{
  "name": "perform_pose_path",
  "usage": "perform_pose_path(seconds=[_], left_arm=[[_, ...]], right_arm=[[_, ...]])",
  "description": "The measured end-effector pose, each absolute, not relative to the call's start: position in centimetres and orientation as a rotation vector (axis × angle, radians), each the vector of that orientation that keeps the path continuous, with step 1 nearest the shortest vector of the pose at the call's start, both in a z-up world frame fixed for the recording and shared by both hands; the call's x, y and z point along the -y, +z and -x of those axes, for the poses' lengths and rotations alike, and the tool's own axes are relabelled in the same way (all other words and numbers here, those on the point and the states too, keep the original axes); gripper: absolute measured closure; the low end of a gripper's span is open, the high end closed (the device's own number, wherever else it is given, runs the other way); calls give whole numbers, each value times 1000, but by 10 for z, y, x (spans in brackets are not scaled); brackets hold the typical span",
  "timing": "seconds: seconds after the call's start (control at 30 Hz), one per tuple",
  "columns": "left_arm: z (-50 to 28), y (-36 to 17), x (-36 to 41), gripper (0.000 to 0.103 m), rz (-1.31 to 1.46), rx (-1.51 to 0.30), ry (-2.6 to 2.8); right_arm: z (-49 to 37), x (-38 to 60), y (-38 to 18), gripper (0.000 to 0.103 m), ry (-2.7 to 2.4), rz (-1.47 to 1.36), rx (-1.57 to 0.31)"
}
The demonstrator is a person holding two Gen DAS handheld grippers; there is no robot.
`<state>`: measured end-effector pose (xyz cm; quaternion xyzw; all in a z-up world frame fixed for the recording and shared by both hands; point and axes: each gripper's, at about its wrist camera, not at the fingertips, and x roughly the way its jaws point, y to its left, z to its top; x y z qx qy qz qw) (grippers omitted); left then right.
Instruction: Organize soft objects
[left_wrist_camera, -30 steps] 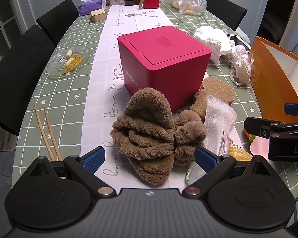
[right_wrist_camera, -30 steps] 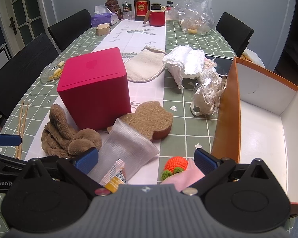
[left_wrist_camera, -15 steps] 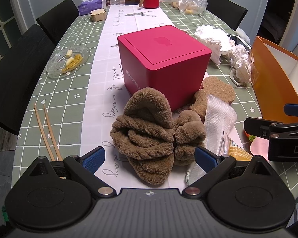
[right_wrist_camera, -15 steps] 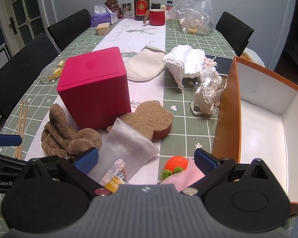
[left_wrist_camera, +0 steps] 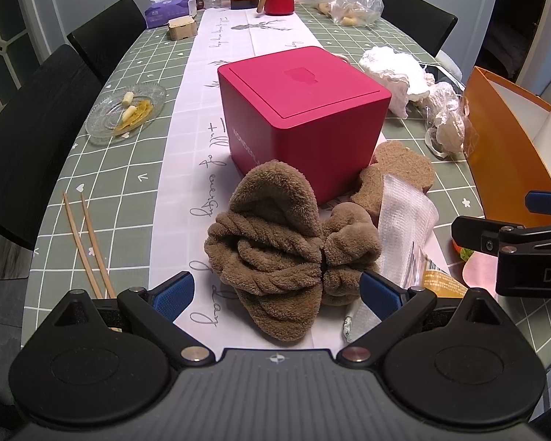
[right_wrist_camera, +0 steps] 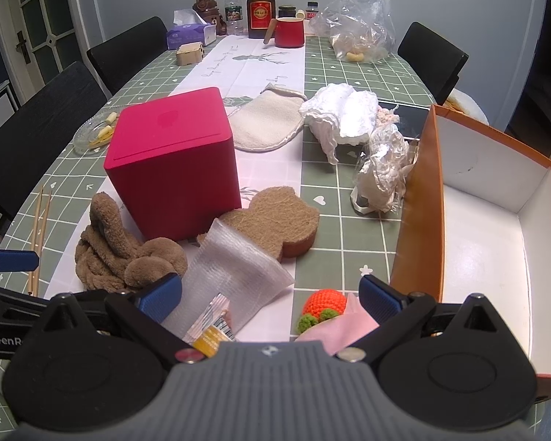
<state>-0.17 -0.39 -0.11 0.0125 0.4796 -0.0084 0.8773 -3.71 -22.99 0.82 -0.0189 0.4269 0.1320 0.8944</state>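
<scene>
Beside the empty orange box, the brown plush bundle lies before the red cube, framed by the left gripper, jaws apart like the right gripper's, so the grasp seems pending: advance, then close.

Brown towel looks plush and fuzzy – thick terry cloth. Red box is smooth matt plastic. Bear-shaped sponge has a rough, fibrous top, and the clear pouch – glossy bubbly plastic.
</scene>
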Motion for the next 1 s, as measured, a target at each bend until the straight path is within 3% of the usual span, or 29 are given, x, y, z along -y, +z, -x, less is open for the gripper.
perform_pose_path(seconds=[0.7,1.0], left_arm=[[-3,-5,7,0,-49,-1006,-44],[-19,-14,-4,0,-29,-988,-84]], right_arm=[[35,231,6,3,274,54,-899],[37,225,-14,3,517,242,-973]])
